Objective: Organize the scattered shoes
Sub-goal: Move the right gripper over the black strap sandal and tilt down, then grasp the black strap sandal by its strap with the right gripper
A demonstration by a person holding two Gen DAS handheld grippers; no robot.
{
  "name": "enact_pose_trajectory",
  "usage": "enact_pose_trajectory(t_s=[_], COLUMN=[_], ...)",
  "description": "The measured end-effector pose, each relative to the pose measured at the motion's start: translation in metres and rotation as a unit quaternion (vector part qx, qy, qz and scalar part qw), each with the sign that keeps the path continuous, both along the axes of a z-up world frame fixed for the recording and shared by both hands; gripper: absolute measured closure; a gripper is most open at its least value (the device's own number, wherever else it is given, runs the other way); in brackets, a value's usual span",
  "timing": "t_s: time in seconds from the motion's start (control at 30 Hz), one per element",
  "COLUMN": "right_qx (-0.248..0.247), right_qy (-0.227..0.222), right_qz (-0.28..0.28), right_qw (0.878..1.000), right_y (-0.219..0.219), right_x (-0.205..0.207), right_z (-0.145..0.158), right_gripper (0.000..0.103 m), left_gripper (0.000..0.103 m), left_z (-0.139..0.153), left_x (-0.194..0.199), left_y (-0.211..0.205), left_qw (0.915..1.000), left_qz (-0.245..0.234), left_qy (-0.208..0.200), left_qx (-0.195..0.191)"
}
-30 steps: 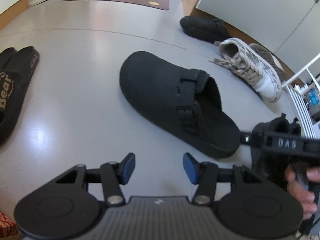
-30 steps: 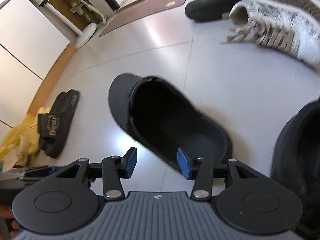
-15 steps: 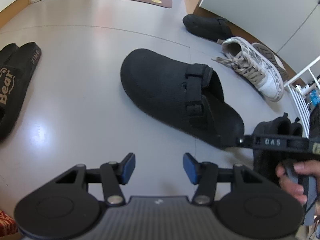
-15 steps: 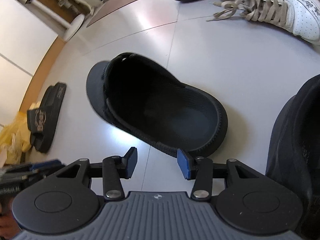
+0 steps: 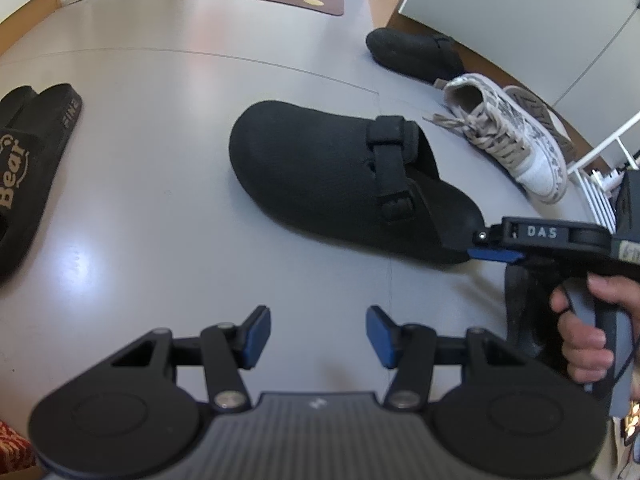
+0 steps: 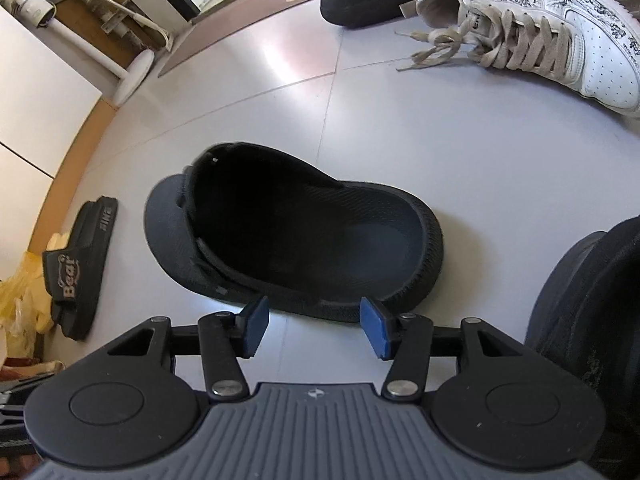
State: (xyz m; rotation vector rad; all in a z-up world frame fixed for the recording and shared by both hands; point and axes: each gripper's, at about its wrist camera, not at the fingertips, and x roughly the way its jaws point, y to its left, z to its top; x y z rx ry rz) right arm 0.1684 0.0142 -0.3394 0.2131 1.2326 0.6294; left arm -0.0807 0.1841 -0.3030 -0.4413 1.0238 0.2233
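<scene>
A black felt-textured clog with a buckled strap [image 5: 344, 178] is lying on its sole near the middle of the pale grey tiled floor [image 5: 160, 128], toe pointing toward the wall where a black slide sandal lettered "Bear" [image 6: 78, 268] is resting. Its mate, a second black clog [image 5: 414, 54], is sitting at the far edge of the floor against the wooden skirting, just beside a white printed lace-up sneaker [image 5: 516, 140].

The right gripper [image 6: 314, 328] is hovering at the clog's open heel, its blue pads released and gripping nothing, the heel rim lying just ahead of the gap. The left gripper [image 5: 318, 336] is waiting over bare floor, fingers likewise apart and empty.

To grasp well, the right gripper is probably best advanced so that one pad is going inside the heel cup and the other outside the rim, then clenched on that stiff wall rather than the soft upper, keeping the strap clear.
</scene>
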Motion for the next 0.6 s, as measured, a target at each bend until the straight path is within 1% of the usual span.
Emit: enact_pose_trajectory(t_s=[0.1,0.17,0.2,0.23,0.37,0.4,0.43,0.5,0.53,0.57,0.6], right_qx=[0.028,0.056,0.075,0.086,0.089,0.092,0.096,0.104,0.116,0.123,0.127], right_qy=[0.013,0.045,0.068,0.082,0.088,0.095,0.105,0.124,0.147,0.159,0.167], right_qz=[-0.007,-0.025,-0.042,-0.055,-0.088,-0.097,-0.106,-0.125,-0.148,-0.162,-0.171], right_qw=[0.999,0.997,0.994,0.991,0.988,0.986,0.984,0.979,0.971,0.966,0.963], right_y=[0.002,0.002,0.003,0.003,0.006,0.005,0.005,0.005,0.003,0.001,0.001], right_x=[0.001,0.005,0.007,0.009,0.011,0.011,0.012,0.013,0.013,0.013,0.012], right_z=[0.007,0.005,0.002,0.000,-0.005,-0.008,-0.010,-0.016,-0.022,-0.025,-0.028], right_gripper=[0.047,0.047,0.047,0.047,0.047,0.046,0.045,0.038,0.036,0.032,0.031], left_gripper=[0.046,0.046,0.046,0.046,0.046,0.046,0.046,0.046,0.046,0.046,0.046], left_z=[0.001,0.001,0.001,0.001,0.001,0.001,0.001,0.001,0.001,0.001,0.001], left_x=[-0.002,-0.003,-0.002,-0.002,-0.004,-0.004,-0.004,-0.004,-0.005,-0.005,-0.006], left_y=[0.004,0.006,0.006,0.007,0.009,0.009,0.010,0.012,0.013,0.015,0.016], left_qw=[0.9999,0.9998,0.9997,0.9997,0.9996,0.9996,0.9996,0.9996,0.9995,0.9994,0.9994], left_qz=[0.013,0.020,0.021,0.023,0.025,0.025,0.025,0.026,0.028,0.031,0.033], left_qy=[-0.005,-0.006,-0.007,-0.008,-0.011,-0.011,-0.011,-0.011,-0.011,-0.012,-0.012], left_qx=[-0.002,-0.006,-0.007,-0.007,-0.010,-0.010,-0.010,-0.009,-0.009,-0.008,-0.009])
